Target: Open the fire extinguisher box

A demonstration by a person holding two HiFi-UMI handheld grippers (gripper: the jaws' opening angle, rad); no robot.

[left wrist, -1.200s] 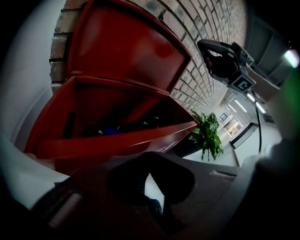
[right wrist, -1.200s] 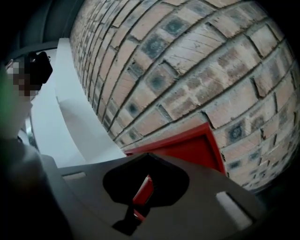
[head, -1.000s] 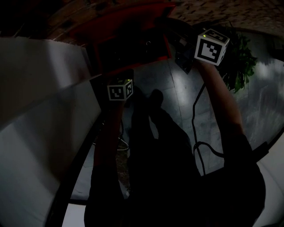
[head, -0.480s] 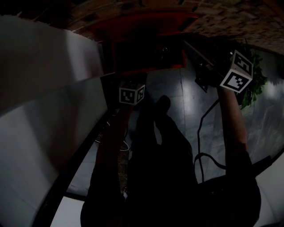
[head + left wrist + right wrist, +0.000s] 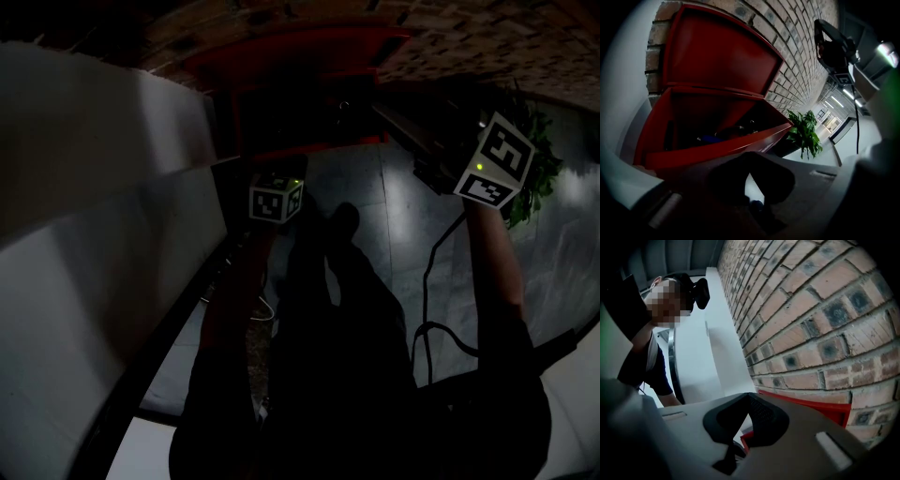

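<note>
The red fire extinguisher box (image 5: 708, 136) stands against the brick wall with its lid (image 5: 717, 51) raised; dark items lie inside. In the dim head view the fire extinguisher box (image 5: 300, 89) is at top centre. My left gripper (image 5: 246, 169) hovers just in front of its lower left, and the left gripper (image 5: 751, 159) is shut with nothing in it. My right gripper (image 5: 427, 155) is at the box's right side. The right gripper (image 5: 830, 40) hangs clear of the lid, and the right gripper (image 5: 749, 398) is shut and empty, with the lid's red edge (image 5: 806, 404) just beyond.
A potted green plant (image 5: 530, 178) stands right of the box; the plant (image 5: 804, 136) sits on the grey tiled floor. A white wall panel (image 5: 94, 187) fills the left. A black cable (image 5: 422, 309) trails down from my right arm. The brick wall (image 5: 811, 310) is close.
My right gripper has moved right and downward, away from the top of the lid. The left gripper has stayed in front of the box.
</note>
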